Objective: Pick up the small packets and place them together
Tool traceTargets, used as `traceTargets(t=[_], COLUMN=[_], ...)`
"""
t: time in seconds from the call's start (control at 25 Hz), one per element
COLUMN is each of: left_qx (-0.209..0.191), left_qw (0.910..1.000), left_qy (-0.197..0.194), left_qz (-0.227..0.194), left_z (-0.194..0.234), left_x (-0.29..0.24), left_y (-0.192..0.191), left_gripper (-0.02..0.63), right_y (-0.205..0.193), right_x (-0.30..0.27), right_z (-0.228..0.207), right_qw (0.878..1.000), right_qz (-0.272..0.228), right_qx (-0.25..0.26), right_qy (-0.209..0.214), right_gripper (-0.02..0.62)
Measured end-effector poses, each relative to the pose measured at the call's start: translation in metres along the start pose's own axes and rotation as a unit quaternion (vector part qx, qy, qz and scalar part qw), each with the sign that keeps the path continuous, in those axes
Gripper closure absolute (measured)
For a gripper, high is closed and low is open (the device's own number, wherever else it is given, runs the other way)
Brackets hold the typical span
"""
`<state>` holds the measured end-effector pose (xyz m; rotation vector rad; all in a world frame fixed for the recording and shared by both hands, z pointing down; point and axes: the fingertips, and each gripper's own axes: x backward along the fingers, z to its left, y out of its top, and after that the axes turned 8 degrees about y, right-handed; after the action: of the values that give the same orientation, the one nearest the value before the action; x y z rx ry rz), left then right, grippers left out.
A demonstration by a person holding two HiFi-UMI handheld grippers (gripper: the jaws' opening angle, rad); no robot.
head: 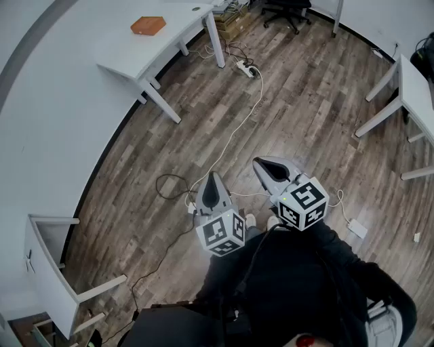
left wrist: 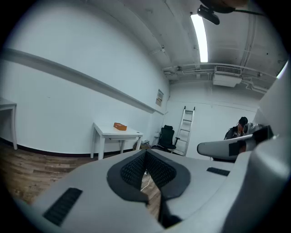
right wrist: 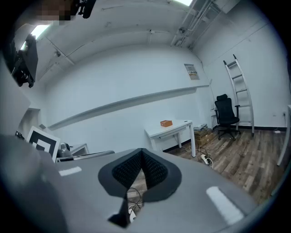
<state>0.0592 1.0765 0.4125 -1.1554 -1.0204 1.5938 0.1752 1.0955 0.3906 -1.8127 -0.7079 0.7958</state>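
No small packets show in any view. In the head view my left gripper [head: 212, 177] and right gripper [head: 261, 162] are held side by side in front of the person's body, above the wooden floor. Both are shut with nothing between the jaws. The left gripper view shows its dark pads [left wrist: 136, 169] meeting at a point, and the right gripper view shows the same closed pads [right wrist: 127, 170]. An orange box [head: 148, 25] lies on a white table [head: 135, 57] by the far wall. The box [left wrist: 120, 126] also shows small in the left gripper view and the box [right wrist: 166, 123] in the right gripper view.
A white cable and a power strip [head: 245, 68] lie on the floor between me and the table. A black office chair [head: 288, 10] stands at the back, with a ladder [right wrist: 238, 86] near it. Another white table [head: 413, 81] is at right and a white cabinet [head: 51, 271] at left.
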Motion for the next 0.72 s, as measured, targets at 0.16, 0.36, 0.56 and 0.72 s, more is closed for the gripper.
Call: traceTargets(t=[0.16,0.36,0.56,0.72], left_qx=[0.001,0.001,0.004,0.008], left_qw=[1.0000,1.0000,1.0000,0.9999], left_qy=[-0.001,-0.002,-0.001,0.007], left_qz=[0.001,0.001,0.003,0.005], left_z=[0.002,0.002,0.003,0.010], left_x=[-0.004,-0.007,-0.011,-0.011], left_y=[-0.001,0.001,-0.001,-0.002], left_gripper=[0.607,0.607,0.607,0.607], right_y=[0.000,0.000,-0.001,-0.001], right_x=[-0.005,-0.008,-0.011,-0.013], right_z=[-0.002,-0.004,-0.007,-0.011], right_qw=[1.000,1.000,1.000,0.999], right_qz=[0.000,0.002,-0.011,-0.020], right_qx=[0.000,0.000,-0.015,-0.032], right_qy=[0.000,0.000,0.005,0.009], right_gripper=[0.595,0.595,0.595,0.594])
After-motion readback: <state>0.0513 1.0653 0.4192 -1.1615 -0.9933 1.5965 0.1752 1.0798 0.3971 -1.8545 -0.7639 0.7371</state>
